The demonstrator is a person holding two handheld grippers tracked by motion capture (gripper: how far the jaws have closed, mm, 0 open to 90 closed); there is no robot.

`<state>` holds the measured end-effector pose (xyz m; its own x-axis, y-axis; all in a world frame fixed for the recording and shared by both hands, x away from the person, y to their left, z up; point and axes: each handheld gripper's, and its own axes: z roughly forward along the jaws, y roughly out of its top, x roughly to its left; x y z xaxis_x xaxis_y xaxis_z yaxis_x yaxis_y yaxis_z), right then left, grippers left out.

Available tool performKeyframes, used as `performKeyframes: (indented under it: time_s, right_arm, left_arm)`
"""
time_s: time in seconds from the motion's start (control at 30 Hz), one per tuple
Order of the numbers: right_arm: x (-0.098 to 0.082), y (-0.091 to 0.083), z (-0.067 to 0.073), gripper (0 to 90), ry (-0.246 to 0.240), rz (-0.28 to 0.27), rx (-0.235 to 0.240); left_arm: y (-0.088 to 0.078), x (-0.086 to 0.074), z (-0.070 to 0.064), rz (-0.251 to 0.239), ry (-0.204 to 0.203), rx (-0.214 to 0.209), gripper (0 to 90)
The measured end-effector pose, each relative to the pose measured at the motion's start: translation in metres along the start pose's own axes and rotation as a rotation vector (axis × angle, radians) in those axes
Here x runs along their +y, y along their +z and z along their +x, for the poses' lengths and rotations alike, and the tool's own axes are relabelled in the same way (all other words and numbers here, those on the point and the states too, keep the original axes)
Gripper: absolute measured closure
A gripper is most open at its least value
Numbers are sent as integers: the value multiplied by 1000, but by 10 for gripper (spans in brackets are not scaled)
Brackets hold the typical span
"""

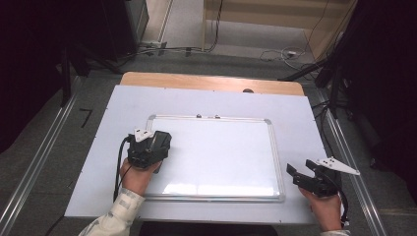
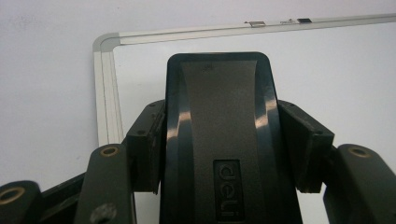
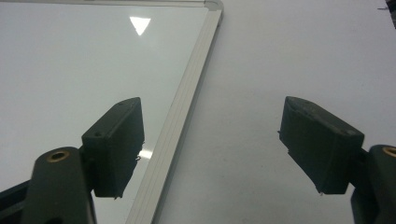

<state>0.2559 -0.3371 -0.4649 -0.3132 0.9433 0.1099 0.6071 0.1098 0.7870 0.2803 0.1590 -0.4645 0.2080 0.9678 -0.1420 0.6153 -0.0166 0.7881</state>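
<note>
one whiteboard [image 1: 221,152], one black eraser [image 2: 219,140], two grippers: left gripper [image 1: 149,147], right gripper [image 1: 304,172].

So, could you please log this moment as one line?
left gripper: shut on eraser over whiteboard | right gripper: open, empty, at frame

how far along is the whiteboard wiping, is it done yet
The white, silver-framed whiteboard looks blank already. The left hand-held gripper grips a black rectangular eraser over its left part. The right hand-held gripper is open beside its right edge. What remains is unclear.
</note>
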Motion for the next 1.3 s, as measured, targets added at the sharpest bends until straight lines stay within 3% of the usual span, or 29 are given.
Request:
performKeyframes:
  time_s: [0.57, 0.8, 1.03, 1.3]
  right_arm:
    - [0, 0, 0, 207, -2, -2, 0]
    - [1, 0, -1, 207, 4, -5, -3]
    - [2, 1, 0, 207, 3, -2, 1]
    - [3, 2, 1, 207, 0, -3, 2]
  left_arm:
    - [2, 1, 2, -2, -32, 6, 406]
    - [12, 3, 1, 19, -40, 41, 406]
    - [15, 9, 7, 5, -68, 72, 406]
    - [33, 23, 12, 23, -90, 147, 406]
